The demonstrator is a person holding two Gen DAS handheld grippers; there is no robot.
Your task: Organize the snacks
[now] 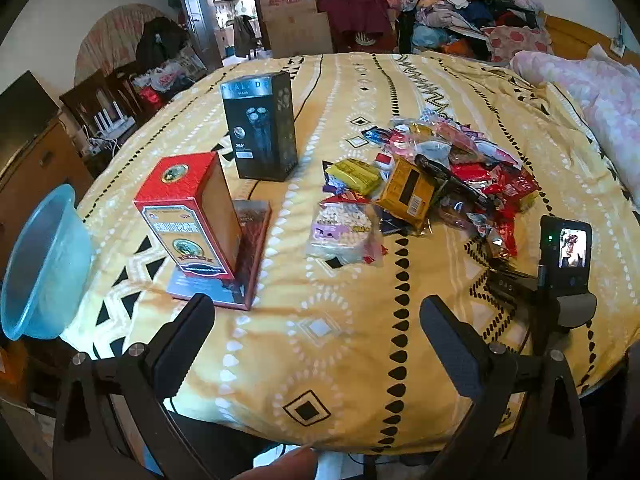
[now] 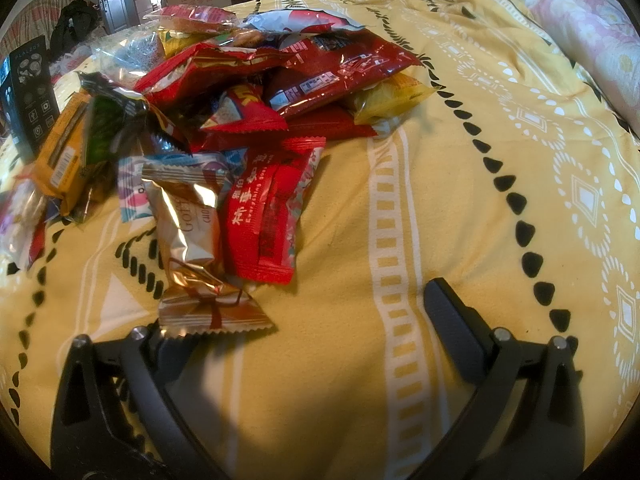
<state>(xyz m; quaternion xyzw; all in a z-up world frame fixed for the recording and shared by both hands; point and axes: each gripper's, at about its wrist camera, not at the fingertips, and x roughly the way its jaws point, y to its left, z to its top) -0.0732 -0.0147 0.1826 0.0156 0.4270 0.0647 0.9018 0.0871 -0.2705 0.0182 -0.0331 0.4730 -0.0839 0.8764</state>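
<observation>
A heap of snack packets [image 1: 444, 172] lies on the yellow patterned cloth [image 1: 344, 340], right of centre in the left wrist view. My left gripper [image 1: 316, 320] hovers open near the cloth's front edge, nothing between its fingers. The right gripper's body and small screen [image 1: 564, 248] sit by the heap's right side. In the right wrist view the same heap [image 2: 248, 92] fills the upper left. A gold foil packet [image 2: 192, 240] and a red packet [image 2: 268, 208] lie closest. My right gripper [image 2: 308, 312] is open; its left finger is tucked under the gold packet's lower end.
A red box [image 1: 188, 216] stands on a flat dark red box [image 1: 248, 256] at the left, with a black box [image 1: 262, 128] behind. A light blue plastic bowl [image 1: 44, 264] sits at the far left edge. A pink quilt [image 2: 580, 28] lies at the right.
</observation>
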